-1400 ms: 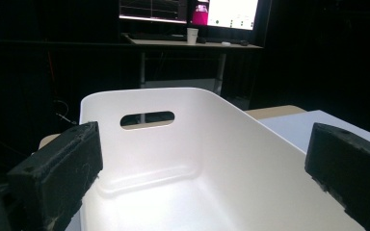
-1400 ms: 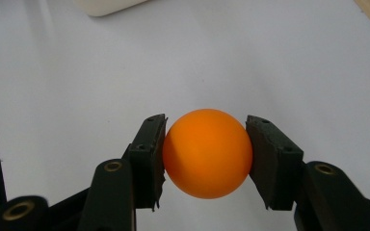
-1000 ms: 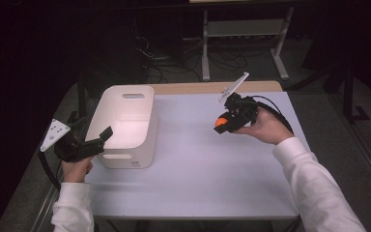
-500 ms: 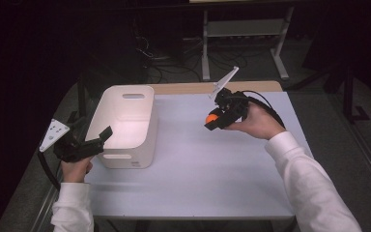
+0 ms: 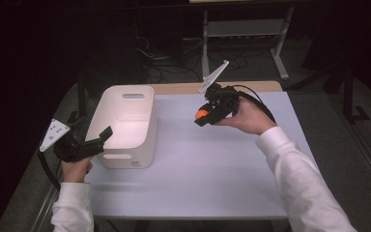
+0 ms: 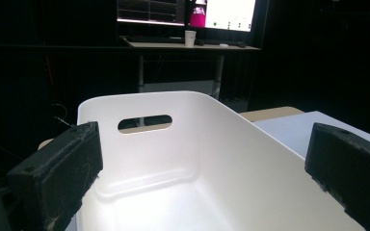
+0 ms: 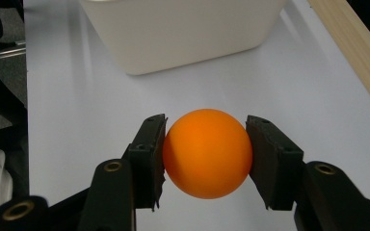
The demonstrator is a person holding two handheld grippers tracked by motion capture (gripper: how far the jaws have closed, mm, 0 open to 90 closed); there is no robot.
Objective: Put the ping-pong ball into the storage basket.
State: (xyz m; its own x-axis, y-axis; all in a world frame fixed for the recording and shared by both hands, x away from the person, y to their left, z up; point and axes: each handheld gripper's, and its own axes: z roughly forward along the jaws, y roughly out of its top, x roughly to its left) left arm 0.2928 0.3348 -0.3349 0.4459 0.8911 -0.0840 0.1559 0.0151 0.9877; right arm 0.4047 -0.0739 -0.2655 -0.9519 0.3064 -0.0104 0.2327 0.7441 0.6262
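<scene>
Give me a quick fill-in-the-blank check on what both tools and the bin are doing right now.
1. The right tool is shut on an ____ ball.
2. The left tool, jaws ____, points into the white bin.
3. The bin's inside looks ____.
4. The ball is held above the ____, to the bin's right.

Missing words: orange; open; empty; table

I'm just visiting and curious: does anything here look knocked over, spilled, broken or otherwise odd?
Nothing stands out. The white bin sits upright on the table, and its inside looks bare and clean where it shows. The right gripper holds an orange ball squarely between its fingers. The left gripper hangs open by the bin.
</scene>
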